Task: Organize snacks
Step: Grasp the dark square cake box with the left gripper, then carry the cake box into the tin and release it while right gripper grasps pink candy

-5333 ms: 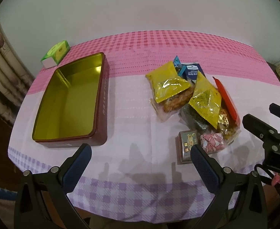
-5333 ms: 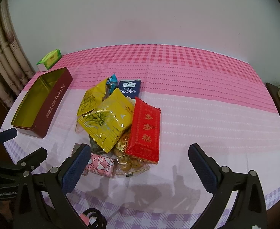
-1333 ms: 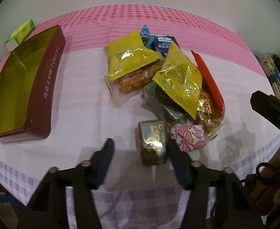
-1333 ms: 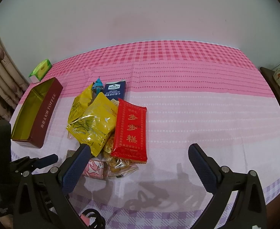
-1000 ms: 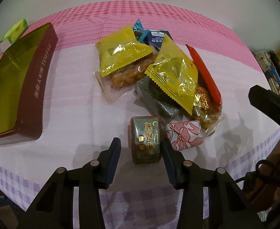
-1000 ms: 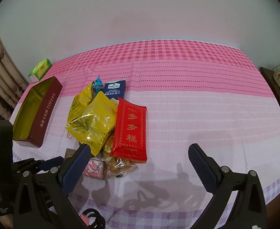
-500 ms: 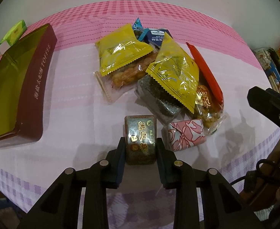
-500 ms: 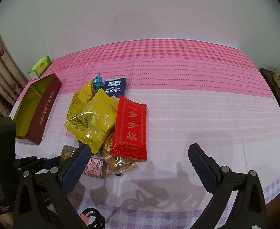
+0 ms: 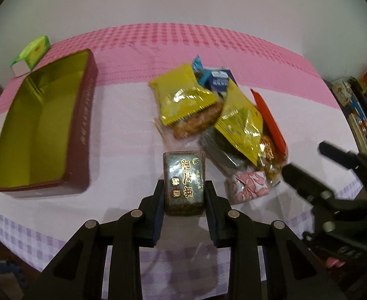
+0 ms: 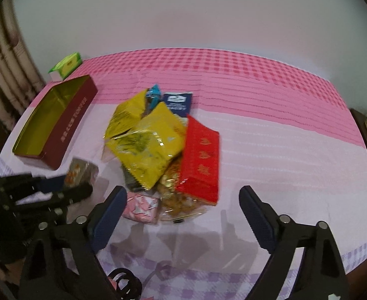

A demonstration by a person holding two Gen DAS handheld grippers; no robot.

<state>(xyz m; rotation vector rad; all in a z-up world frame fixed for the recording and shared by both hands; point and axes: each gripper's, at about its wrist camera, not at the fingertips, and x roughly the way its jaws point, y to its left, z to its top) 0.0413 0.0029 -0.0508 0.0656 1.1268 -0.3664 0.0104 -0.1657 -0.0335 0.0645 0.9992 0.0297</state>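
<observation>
The left gripper (image 9: 184,195), wide apart 1.3 s ago, is now clamped on the small dark foil-wrapped cake packet (image 9: 184,181) and has lifted it off the cloth: 1 snack is ready to go. Beyond, left, the empty maroon rectangular tin (image 9: 37,125) waits. The right gripper (image 10: 182,208) hovers spread, empty, before the yellow-and-red snack pile (image 10: 166,145).

Plain white wall (image 10: 183,12), striped curtain (image 10: 6,57)
</observation>
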